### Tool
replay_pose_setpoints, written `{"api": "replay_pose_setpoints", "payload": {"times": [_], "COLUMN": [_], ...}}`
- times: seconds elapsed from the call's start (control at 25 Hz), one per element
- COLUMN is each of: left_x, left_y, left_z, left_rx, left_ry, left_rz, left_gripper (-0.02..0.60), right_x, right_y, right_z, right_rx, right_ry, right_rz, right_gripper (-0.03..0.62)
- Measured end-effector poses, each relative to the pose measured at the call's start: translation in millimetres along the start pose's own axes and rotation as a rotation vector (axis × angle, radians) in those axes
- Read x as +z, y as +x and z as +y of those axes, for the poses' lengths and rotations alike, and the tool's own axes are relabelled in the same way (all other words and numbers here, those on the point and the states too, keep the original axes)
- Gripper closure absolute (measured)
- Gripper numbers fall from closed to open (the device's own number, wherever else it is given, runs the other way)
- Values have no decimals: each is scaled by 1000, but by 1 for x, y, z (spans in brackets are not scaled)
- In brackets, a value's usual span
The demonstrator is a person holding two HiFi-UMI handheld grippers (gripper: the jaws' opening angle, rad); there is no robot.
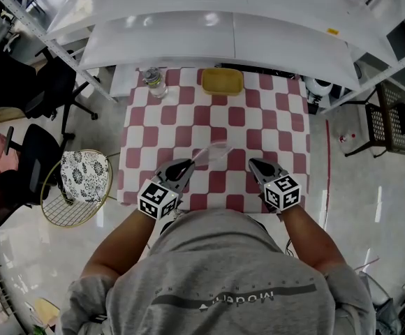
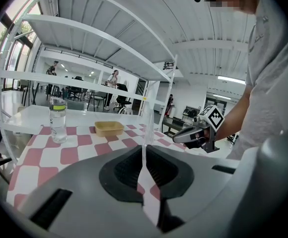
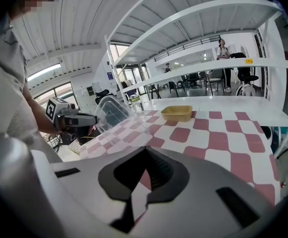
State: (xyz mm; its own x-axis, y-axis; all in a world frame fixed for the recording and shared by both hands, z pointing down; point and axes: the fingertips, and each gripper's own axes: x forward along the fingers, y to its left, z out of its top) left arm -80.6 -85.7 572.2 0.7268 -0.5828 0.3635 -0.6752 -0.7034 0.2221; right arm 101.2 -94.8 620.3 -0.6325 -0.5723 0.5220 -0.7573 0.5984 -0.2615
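Red-and-white checked table (image 1: pixel 237 117) bears a clear plastic bottle (image 1: pixel 155 82) far left and a shallow yellow tray (image 1: pixel 222 81) beside it. Nearer, the left gripper (image 1: pixel 186 165) pinches the rim of a transparent plastic tub (image 1: pixel 213 152), held tilted above the table. The right gripper (image 1: pixel 255 163) is just beside it, its jaws together and empty.

The table (image 1: pixel 286 117) is open across its middle and right, blocked only by the bottle (image 1: pixel 154 82) and yellow tray (image 1: pixel 222 81) at the far edge under the shelf (image 1: pixel 188 44), and the clear tub (image 1: pixel 213 152) raised near front

the right gripper (image 3: pixel 145 173) has its jaws together above the checked table (image 3: pixel 218 139), the left gripper (image 3: pixel 94 121) clamping a clear container (image 3: pixel 117 115).
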Motion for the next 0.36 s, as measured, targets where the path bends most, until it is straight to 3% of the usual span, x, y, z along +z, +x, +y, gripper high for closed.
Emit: {"api": "replay_pose_setpoints", "payload": {"times": [0.36], "left_x": [2], "left_y": [0], "left_z": [3], "left_rx": [0], "left_ry": [-1], "left_rz": [-7], "left_gripper": [549], "right_x": [1], "right_y": [3], "right_z": [1], "right_rx": [3], "right_ry": [-5], "right_rz": [-2], "right_gripper": [571]}}
